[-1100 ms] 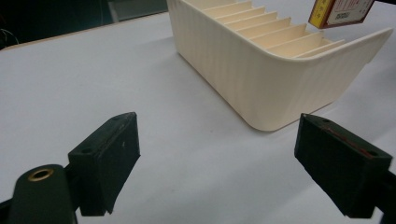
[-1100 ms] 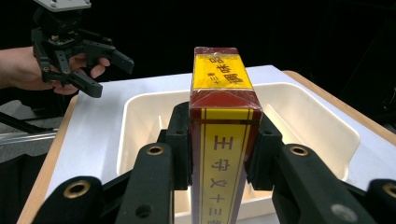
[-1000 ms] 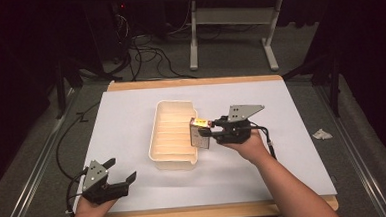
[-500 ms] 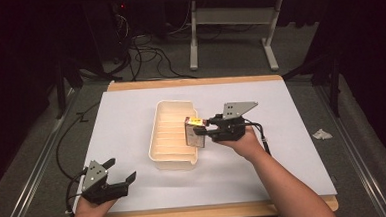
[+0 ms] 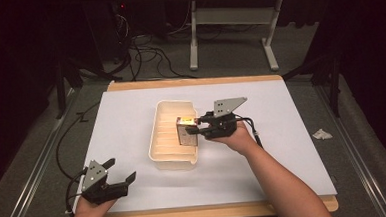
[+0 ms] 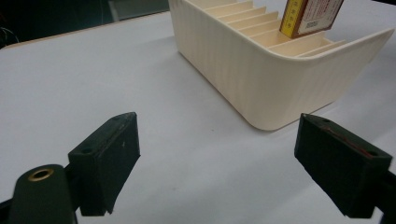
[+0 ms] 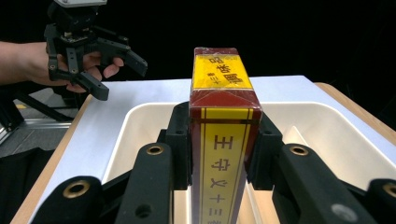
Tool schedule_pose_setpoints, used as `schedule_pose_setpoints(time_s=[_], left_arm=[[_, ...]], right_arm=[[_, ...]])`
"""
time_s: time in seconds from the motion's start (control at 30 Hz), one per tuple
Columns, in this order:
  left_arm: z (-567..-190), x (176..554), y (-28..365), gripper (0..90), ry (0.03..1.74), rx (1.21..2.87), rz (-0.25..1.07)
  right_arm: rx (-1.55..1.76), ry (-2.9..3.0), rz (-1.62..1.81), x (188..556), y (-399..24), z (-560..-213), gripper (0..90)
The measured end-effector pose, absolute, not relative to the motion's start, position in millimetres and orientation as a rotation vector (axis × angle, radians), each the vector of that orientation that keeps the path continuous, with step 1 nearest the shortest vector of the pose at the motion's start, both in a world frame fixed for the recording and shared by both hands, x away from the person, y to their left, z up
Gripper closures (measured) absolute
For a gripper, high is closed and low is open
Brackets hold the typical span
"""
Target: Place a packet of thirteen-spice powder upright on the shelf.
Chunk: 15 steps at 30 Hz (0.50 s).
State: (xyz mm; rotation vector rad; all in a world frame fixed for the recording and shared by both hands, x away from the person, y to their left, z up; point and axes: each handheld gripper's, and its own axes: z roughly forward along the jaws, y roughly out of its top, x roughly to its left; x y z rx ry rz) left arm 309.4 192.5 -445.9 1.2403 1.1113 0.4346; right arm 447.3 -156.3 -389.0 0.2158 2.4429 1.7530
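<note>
At the near left corner of the counter [image 5: 131,116], the left hand-held gripper [image 5: 118,175] rests on the white sheet with its jaws spread wide and nothing between them. In the left gripper view, bare sheet lies between the two black pads [image 6: 105,161], and the tray's rounded corner stands well beyond them. The cream tray [image 5: 159,149] sits mid-counter, its floor ribbed into narrow slots. Over the tray's right side, the right hand-held gripper [image 5: 196,130] is clamped on a box [image 5: 187,132], held upright above the slots. In the right gripper view, the jaws press both long sides of the red-and-yellow box [image 7: 224,140], with the tray [image 7: 327,121] beneath and behind it.
</note>
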Motion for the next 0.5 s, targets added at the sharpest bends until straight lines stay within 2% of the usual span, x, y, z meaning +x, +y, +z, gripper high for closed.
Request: schedule_pose_setpoints(time_s=[0.5], left_arm=[[-446,310,192,14.8,1.113,1.243,0.43]], right_arm=[[0.156,2.46,1.777,456,-137,-393,68.5]])
